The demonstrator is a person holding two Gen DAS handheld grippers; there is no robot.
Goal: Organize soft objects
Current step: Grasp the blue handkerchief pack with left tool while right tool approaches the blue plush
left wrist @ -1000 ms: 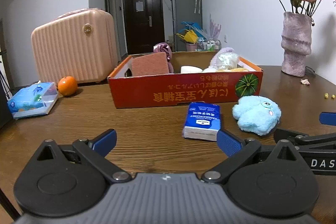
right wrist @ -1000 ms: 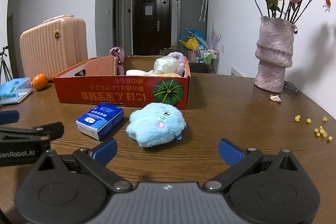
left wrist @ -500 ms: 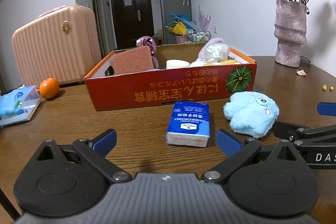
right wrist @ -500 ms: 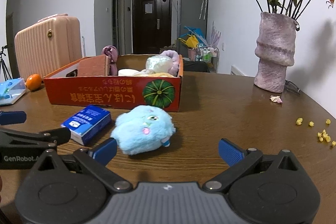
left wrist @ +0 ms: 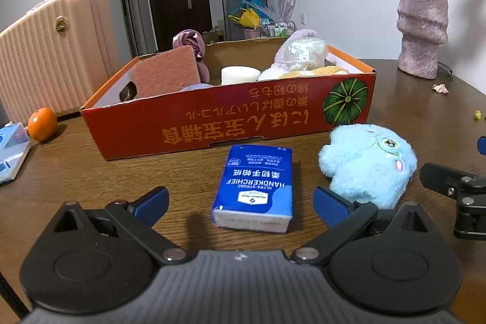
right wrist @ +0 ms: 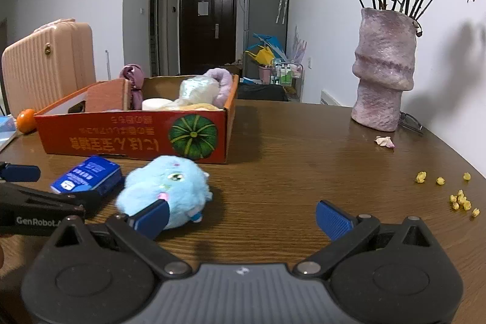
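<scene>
The left gripper (left wrist: 240, 202) is spread wide and holds nothing, with the tissue pack (left wrist: 255, 184) on the table (left wrist: 91, 172) between its fingers. The blue plush toy (left wrist: 369, 163) lies just right, before the cardboard box (left wrist: 227, 117). The right gripper (right wrist: 241, 216), also wide and empty, has its left finger perhaps touching the toy.

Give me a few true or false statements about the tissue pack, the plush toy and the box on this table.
1. The blue handkerchief tissue pack lies inside the orange cardboard box. False: it lies on the table in front of the box.
2. The blue plush toy sits on the table beside the tissue pack. True.
3. The left gripper is shut on the pack. False: it is open, holding nothing.
4. The right gripper is open. True.
5. An orange lies outside the box. True.
</scene>
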